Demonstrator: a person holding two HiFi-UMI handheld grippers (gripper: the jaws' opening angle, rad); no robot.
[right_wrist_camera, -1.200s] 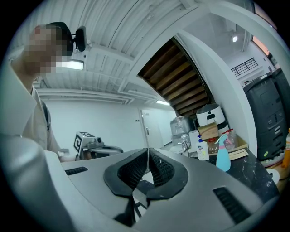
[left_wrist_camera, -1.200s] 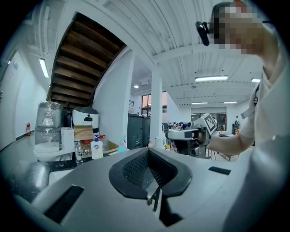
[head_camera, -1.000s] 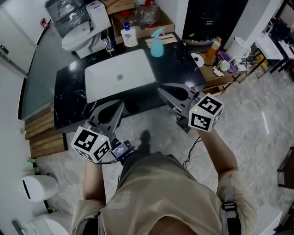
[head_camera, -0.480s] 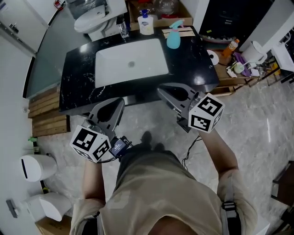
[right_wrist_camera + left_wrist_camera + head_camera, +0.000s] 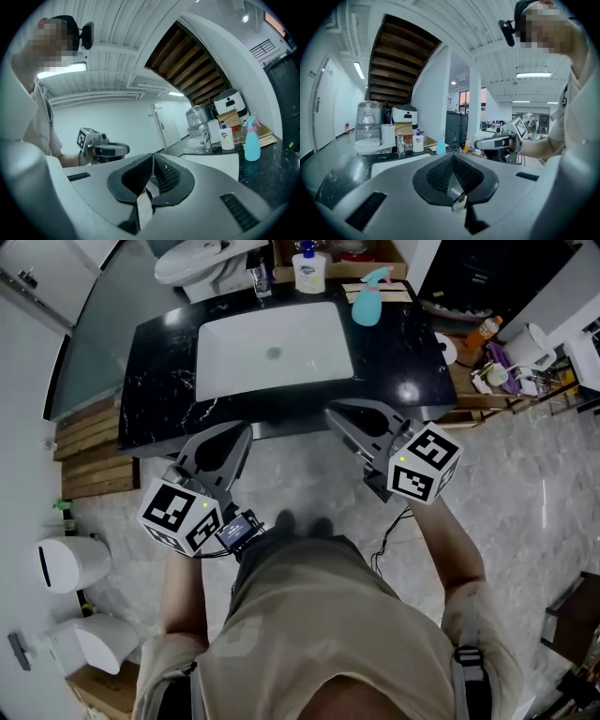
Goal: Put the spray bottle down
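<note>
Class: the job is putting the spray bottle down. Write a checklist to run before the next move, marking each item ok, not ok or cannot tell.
1. Spray bottle stands upright on the counter: ok.
2. Bottle sits behind the sink, not in it: ok.
3. Left gripper has its fingers together with nothing between them: ok.
4. Right gripper has its fingers together with nothing between them: ok.
5. Both grippers are apart from the bottle: ok.
6. Bottle's nozzle is locked: cannot tell.
</note>
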